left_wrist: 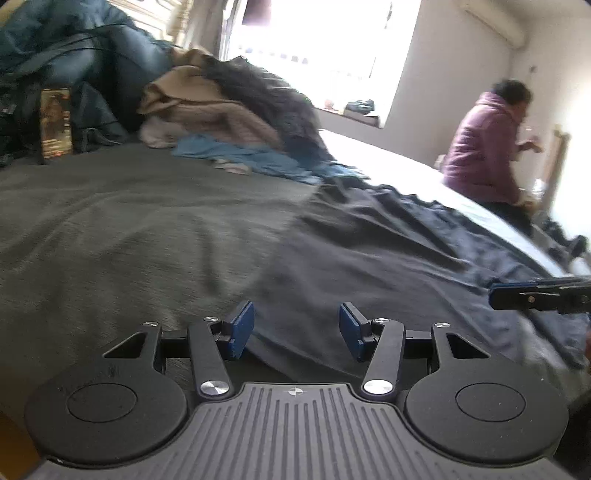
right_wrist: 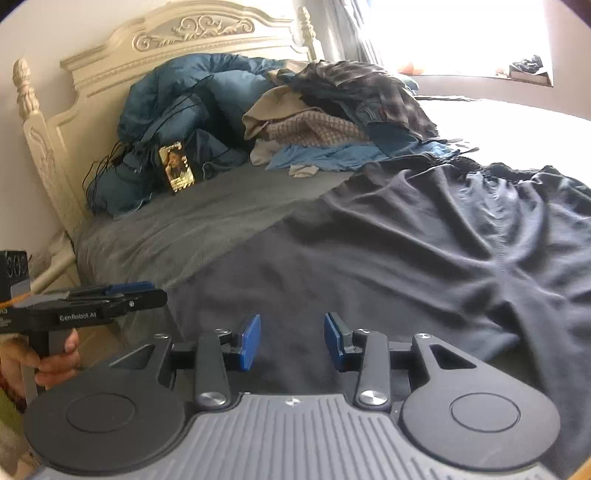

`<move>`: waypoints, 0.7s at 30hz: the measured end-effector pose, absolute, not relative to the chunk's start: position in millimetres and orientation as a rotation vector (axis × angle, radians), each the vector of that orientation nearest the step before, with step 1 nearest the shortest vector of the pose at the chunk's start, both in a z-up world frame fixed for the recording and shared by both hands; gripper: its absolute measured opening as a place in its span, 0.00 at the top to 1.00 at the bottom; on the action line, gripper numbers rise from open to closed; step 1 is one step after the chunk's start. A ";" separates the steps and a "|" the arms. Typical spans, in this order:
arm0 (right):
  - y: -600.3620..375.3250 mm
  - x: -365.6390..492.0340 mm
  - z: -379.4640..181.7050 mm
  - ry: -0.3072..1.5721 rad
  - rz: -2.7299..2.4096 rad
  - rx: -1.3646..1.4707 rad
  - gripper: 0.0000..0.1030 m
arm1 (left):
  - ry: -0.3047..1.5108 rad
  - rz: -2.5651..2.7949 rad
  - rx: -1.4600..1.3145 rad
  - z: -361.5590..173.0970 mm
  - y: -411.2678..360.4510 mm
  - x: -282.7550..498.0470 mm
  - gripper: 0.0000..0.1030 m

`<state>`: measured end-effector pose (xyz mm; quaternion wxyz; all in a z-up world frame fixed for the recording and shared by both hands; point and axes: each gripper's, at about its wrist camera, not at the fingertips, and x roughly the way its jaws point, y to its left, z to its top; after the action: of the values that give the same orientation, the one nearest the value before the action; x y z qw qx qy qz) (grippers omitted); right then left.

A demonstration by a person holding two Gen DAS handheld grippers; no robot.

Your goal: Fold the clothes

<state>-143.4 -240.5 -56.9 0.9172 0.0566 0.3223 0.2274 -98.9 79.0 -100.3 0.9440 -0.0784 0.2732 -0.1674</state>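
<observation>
Left gripper (left_wrist: 297,328) held low over the near edge of the bed, blue pads (left_wrist: 242,328) spread apart with nothing between them. Right gripper (right_wrist: 291,341) likewise spread and empty, poised over the near hem of the dark navy garment (right_wrist: 424,258). Garment lay flattened but deeply wrinkled across the grey blanket (right_wrist: 177,229), far end gathered toward the sunlit side of the mattress. Seemed to be the reach-in before a first grab, with no fold made yet.

Judged as risks from there:

- Pinching blanket along with the cloth. Navy on dark grey gave a faint boundary, and with a bite taken too deep, both layers could lift together.
- Catching a single ridge of a wrinkle instead of the true edge, leaving a skewed, lumpy fold.
- Uneven lift between the two sides, dragging the garment sideways into more bunching.
- Sweeping the folded half too far toward the heap of unfolded clothes (right_wrist: 332,122) by the headboard (right_wrist: 110,62), or knocking over the phone (right_wrist: 176,167) propped against the blue quilted bedding (right_wrist: 184,92).
- Glare from the window (right_wrist: 461,33) washing out the far hem, hard to judge.
</observation>
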 end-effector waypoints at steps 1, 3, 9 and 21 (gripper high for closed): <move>-237.2 -140.3 -60.2 0.657 0.460 0.112 0.60 | 0.569 -0.335 -0.159 -101.9 78.8 -92.9 0.51; -232.1 -133.6 -66.5 0.653 0.432 0.110 0.60 | 0.587 -0.321 -0.146 -104.9 77.8 -81.9 0.51; -233.2 -123.8 -82.4 0.696 0.388 0.141 0.58 | 0.623 -0.290 -0.137 -110.4 77.1 -56.2 0.51; -231.5 -122.8 -85.1 0.697 0.376 0.119 0.46 | 0.696 -0.363 -0.213 -115.1 84.6 -54.8 0.52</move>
<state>-122.8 -231.5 -85.1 0.9208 0.0577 0.3394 0.1831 -54.8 84.6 -115.1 0.9185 -0.1038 0.3384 -0.1765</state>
